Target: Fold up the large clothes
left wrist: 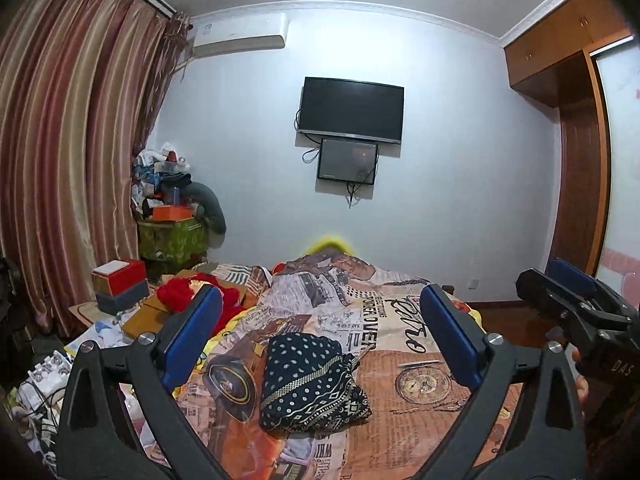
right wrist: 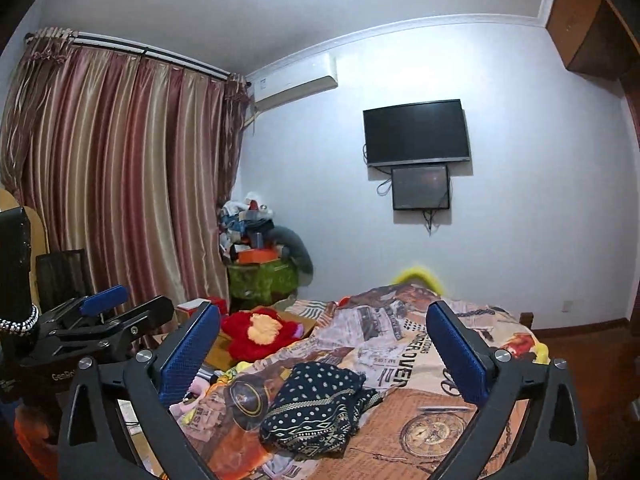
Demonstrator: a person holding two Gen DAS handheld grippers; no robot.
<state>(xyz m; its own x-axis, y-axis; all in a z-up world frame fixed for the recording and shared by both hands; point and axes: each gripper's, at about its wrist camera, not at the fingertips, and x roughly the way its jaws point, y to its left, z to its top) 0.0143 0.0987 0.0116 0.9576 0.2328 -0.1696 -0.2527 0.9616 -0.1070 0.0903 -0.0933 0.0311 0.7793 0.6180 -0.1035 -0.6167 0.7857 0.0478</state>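
Broadly, the bed fills the lower half of both views, its cover a soft, rumpled sheet printed like old newspaper with lettering, a pocket-watch face and brown-orange patches. Beyond the bed's far end rises a smooth pale wall carrying a flat black rectangular television with a smaller dark screen mounted just beneath it. To the left of the bed hang long satin curtains, glossy and ribbed in vertical stripes of dusty red and gold. On the near part of the bed, about midway across it, lies the folded garment, a thick, slightly lumpy bundle of dark navy cloth dotted with cream spots and banded with geometric trim; nothing touches it. At the bed's left edge sits a fluffy red plush toy with a yellow patch. The left gripper stands above the bed's near end with its flat blue textured pads spread wide and nothing between them. The right gripper hangs likewise over the bed, spread wide and empty
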